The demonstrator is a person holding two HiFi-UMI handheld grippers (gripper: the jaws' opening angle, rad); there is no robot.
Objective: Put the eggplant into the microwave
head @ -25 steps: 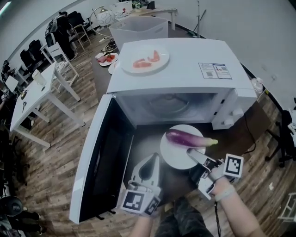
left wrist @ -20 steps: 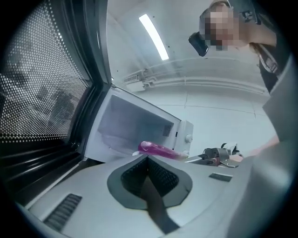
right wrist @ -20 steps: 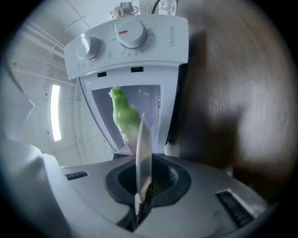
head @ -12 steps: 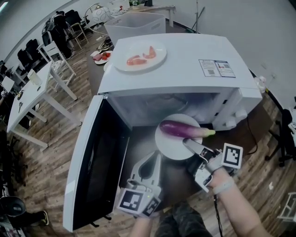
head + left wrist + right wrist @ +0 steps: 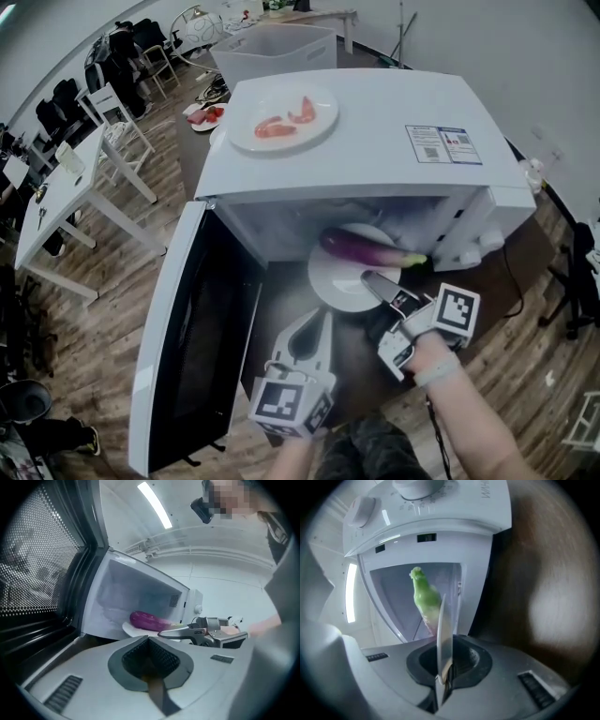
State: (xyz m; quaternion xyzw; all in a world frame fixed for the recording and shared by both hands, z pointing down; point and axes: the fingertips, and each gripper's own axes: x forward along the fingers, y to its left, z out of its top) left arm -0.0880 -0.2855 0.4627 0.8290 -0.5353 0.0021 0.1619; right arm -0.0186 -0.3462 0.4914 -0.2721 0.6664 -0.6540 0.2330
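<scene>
Microwave (image 5: 375, 141) stands with its door (image 5: 192, 347) swung open to the left. The eggplant (image 5: 361, 248) lies crosswise on a white plate (image 5: 333, 286) at the mouth of the cavity. The plate's far rim and the upper edge of the eggplant are cut off by the microwave's roof in the head view.

Right gripper (image 5: 373, 279): jaws closed narrow on the plate's near rim. In the right gripper view the plate shows only edge-on as a thin white blade. Only the eggplant's green stem end shows past it; the purple body is hidden.

Cannot tell whether the plate rests on the cavity floor or hangs just above it.

Left gripper (image 5: 322, 317): jaws together, tips meeting, nothing between them, low before the open door and apart from the plate.

A second plate (image 5: 281, 142) with red pieces, too small to identify, sits on the microwave's top.
</scene>
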